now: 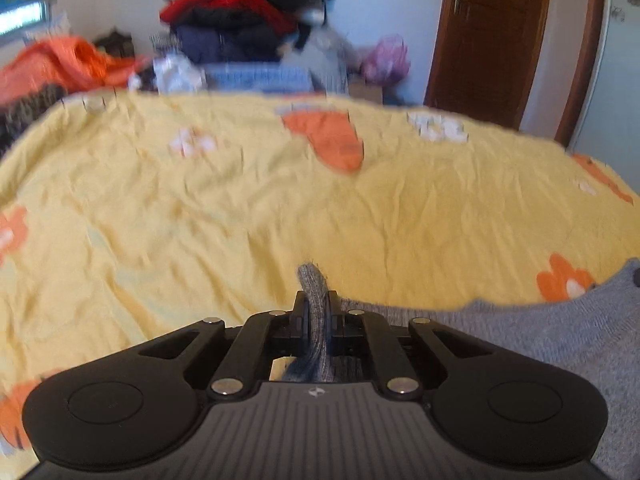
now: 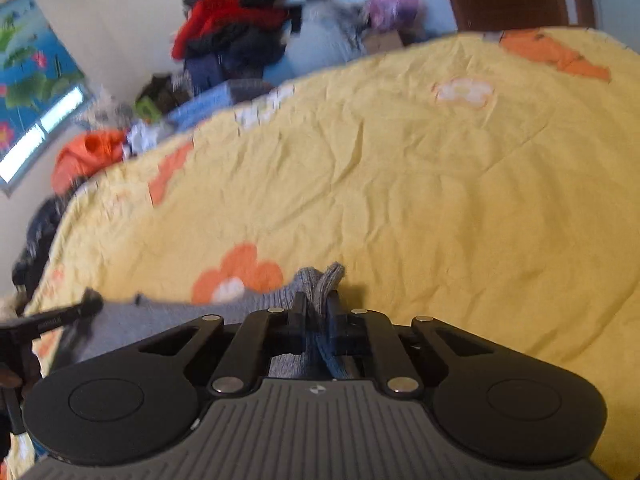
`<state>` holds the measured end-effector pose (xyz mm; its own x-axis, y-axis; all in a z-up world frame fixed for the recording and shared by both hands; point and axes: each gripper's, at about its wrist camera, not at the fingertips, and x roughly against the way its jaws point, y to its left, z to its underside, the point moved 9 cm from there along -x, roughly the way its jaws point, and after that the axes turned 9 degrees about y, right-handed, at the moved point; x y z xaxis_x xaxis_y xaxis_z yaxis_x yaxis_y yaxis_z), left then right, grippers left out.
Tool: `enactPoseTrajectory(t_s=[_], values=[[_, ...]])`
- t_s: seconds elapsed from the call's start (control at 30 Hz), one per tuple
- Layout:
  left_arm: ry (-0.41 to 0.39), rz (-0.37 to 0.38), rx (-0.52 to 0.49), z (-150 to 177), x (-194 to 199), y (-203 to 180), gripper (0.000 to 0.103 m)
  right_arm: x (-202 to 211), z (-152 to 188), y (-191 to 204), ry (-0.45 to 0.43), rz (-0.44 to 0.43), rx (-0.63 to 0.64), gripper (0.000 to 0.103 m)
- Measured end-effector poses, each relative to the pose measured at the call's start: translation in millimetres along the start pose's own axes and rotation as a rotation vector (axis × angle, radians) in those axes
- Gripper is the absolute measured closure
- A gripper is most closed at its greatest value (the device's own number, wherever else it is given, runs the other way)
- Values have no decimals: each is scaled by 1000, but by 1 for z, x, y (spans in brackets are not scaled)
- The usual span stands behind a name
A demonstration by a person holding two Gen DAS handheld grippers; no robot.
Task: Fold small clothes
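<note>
A grey knitted garment stretches between both grippers above a yellow flowered bedsheet. My left gripper is shut on one edge of the grey garment, a fold of knit sticking up between its fingers. My right gripper is shut on another edge of the grey garment, with bunched knit poking out past the fingertips. The left gripper shows at the left edge of the right wrist view, holding the far end of the cloth.
A pile of red, black and blue clothes stands beyond the far edge of the bed. Orange cloth lies at the back left. A brown door is at the back right. A window is on the left wall.
</note>
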<state>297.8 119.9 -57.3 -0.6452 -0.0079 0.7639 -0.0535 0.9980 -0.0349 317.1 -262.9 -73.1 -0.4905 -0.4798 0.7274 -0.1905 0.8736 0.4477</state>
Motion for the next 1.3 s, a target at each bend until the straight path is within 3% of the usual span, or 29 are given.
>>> enactPoseTrajectory(t_s=[0.07, 0.1, 0.13, 0.2, 0.27, 0.33, 0.43, 0.47, 0.5, 0.6, 0.67, 0.73, 0.87, 1.0, 1.13, 1.2, 1.23, 1.3], values=[[20, -22, -26, -1, -9, -1, 96, 14, -6, -14, -78, -13, -68, 89], [61, -59, -43, 4, -23, 0, 97, 8, -4, -25, -64, -6, -103, 89], [47, -85, -47, 8, -29, 2, 96, -3, 3, -35, -27, 24, -116, 90], [30, -111, -48, 9, -27, 0, 96, -2, 8, -35, -44, 26, -109, 89], [21, -160, -94, 10, -22, -4, 91, 6, 10, -30, -31, 6, -135, 79], [15, -222, -140, 12, -11, -6, 83, 17, 10, -27, -35, 43, -113, 59], [-107, -362, -136, 11, 35, -7, 49, 56, 10, -18, -152, 220, -33, 55], [-162, -356, -121, 11, 50, -15, 22, 69, 12, -7, -201, 258, 3, 55], [-207, -321, -103, 11, 61, -26, 6, 77, 16, 10, -233, 248, 37, 54], [-233, -184, -128, 16, 65, -75, 5, 55, 37, 60, -195, 203, 153, 38], [-144, -130, -163, 26, 41, -98, 5, 28, 49, 75, -143, 223, 209, 37], [-13, -129, -179, 45, 8, -100, 4, 5, 56, 66, -94, 303, 216, 41], [9, -12, -55, 50, -2, -71, 3, 7, 63, 27, -148, 385, 252, 31], [13, -22, -68, 53, -4, -74, 1, 21, 55, 2, -163, 387, 159, 31], [11, -27, -60, 53, -4, -75, 1, 28, 49, 16, -202, 489, 118, 41], [11, -29, -58, 53, -4, -76, 1, 37, 49, 44, -242, 417, 115, 40], [11, -28, -58, 52, -4, -76, 1, 29, 49, 69, -222, 359, 142, 32], [11, -27, -59, 53, -4, -76, 1, 12, 55, 105, -161, 291, 228, 29]])
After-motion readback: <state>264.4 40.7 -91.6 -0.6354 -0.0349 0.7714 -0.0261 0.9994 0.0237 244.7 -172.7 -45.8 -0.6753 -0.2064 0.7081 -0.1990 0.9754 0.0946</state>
